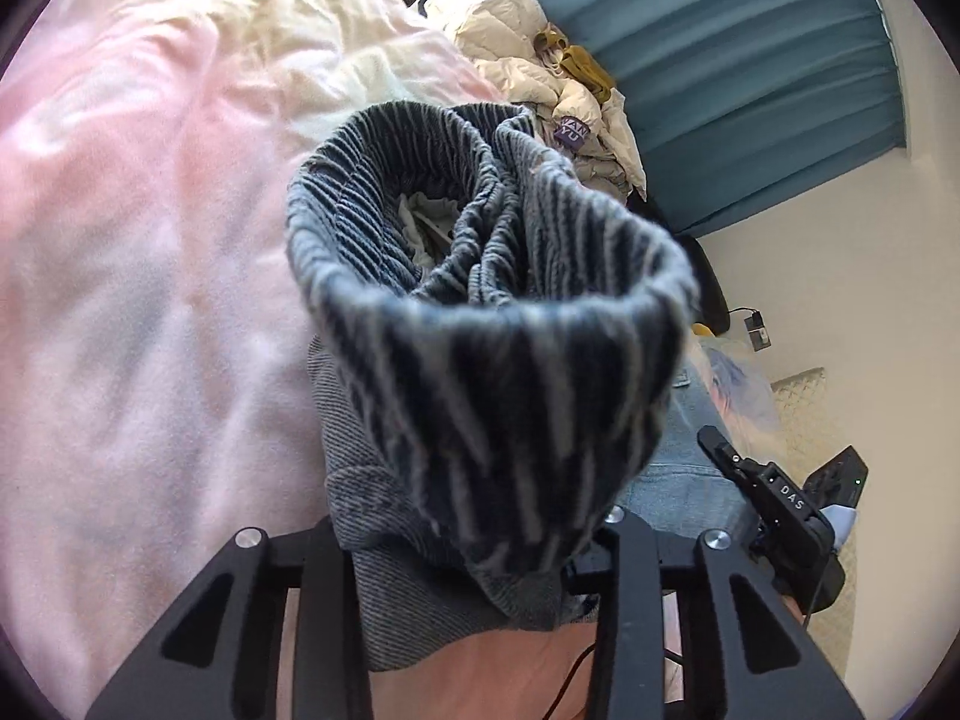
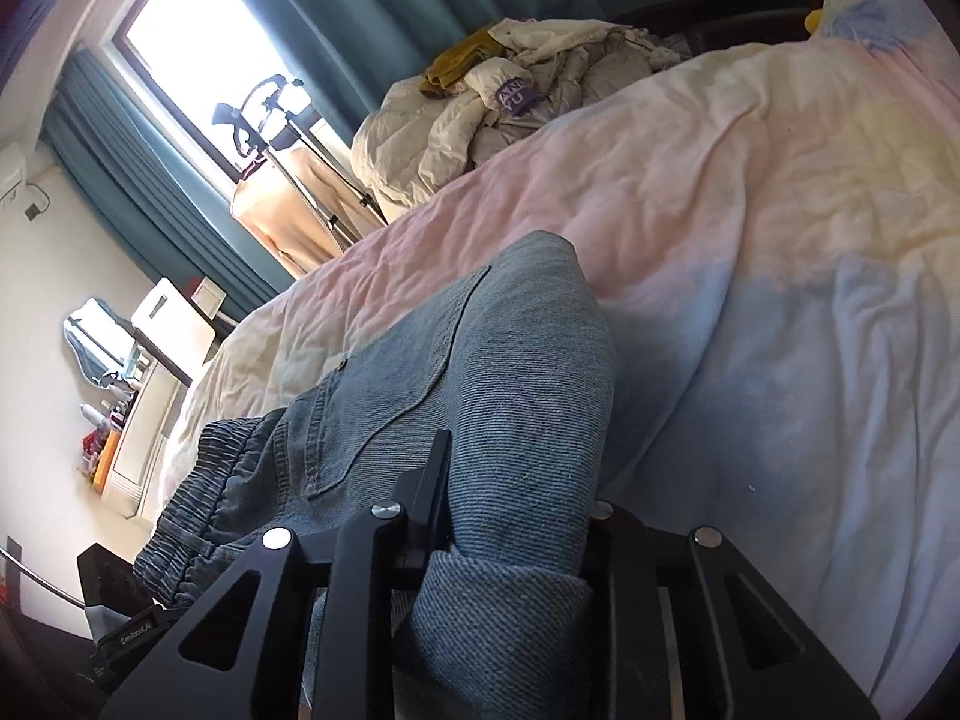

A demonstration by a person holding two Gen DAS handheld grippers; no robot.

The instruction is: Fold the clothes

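A pair of grey-blue jeans [image 2: 480, 372] lies bunched on the pastel bed sheet [image 2: 780, 240]. In the left wrist view its ribbed elastic waistband [image 1: 480, 300] stands up as a gathered ring right in front of the camera. My left gripper [image 1: 474, 480] is shut on it, and the cloth hides the fingertips. A thick fold of the denim fills my right gripper [image 2: 522, 474], which is shut on it; the left finger [image 2: 435, 480] presses the fabric and the right one is covered. The waistband [image 2: 204, 498] trails off to the left.
A crumpled cream down jacket [image 2: 480, 120] and a mustard garment [image 2: 462, 60] lie at the bed's far end, before teal curtains [image 1: 750, 60]. A window, a stand [image 2: 270, 114] and a cluttered desk [image 2: 138, 420] are beyond the bed's left side. The right gripper's black housing [image 1: 780, 504] is close by.
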